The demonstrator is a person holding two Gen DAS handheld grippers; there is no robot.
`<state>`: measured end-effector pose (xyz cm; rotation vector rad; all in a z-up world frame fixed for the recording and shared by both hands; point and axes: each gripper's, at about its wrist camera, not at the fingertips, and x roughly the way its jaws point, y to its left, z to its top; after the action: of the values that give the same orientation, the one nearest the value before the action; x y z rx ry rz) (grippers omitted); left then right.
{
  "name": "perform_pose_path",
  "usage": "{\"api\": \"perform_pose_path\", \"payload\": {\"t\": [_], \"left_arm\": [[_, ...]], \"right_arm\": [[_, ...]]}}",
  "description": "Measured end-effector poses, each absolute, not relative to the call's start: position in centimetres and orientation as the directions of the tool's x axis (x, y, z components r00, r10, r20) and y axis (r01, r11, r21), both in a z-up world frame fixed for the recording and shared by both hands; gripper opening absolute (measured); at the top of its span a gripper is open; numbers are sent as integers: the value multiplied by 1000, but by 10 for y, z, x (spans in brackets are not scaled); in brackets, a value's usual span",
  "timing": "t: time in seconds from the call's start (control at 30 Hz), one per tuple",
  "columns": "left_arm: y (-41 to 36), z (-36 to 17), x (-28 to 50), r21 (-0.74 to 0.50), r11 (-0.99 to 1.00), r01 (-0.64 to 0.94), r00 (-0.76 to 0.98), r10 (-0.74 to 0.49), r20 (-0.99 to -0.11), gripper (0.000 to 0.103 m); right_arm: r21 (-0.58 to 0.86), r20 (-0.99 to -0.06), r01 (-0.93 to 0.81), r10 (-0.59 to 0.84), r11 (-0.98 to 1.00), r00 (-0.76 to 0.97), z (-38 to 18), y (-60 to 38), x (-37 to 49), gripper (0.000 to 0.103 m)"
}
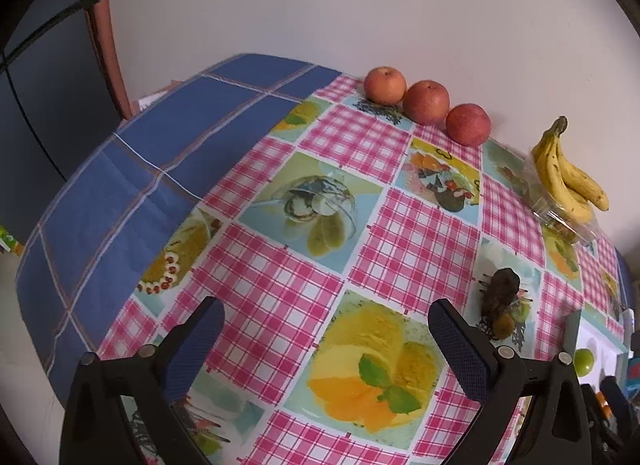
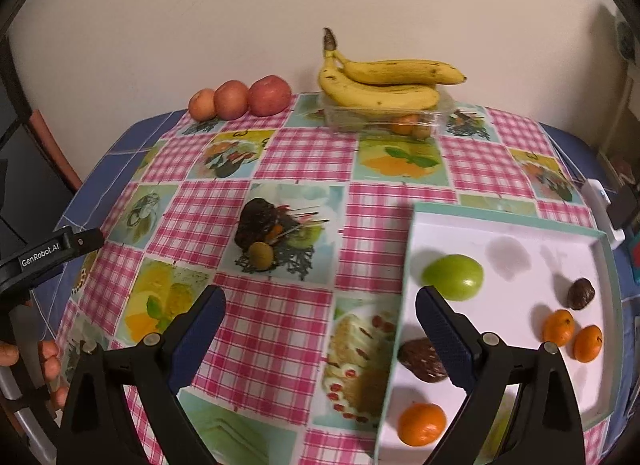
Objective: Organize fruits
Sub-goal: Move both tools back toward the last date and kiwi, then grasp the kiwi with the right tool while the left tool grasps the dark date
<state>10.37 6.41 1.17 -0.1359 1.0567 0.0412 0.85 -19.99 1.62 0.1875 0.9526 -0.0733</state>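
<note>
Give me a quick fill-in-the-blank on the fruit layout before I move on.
1. The apples by the wall number ____.
2. The bananas rest on top of a clear ____.
3. The green fruit lies inside the white ____.
4. The oranges in that tray number ____.

Missing words: three; container; tray; three

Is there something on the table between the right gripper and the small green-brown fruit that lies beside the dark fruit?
Nothing visible does. The right gripper is open, and only bare tablecloth lies between it and the small green-brown fruit, which touches the dark fruit behind it.
</note>
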Motion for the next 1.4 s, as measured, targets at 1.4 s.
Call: {"api": "perform_pose_path", "payload": {"t": [1.4], "left_arm": [[15, -21, 171, -198, 979, -42, 453, -158, -878, 102]], "right_arm": [[317, -826, 125, 209, 940, 524, -43, -209, 93, 70]]}}
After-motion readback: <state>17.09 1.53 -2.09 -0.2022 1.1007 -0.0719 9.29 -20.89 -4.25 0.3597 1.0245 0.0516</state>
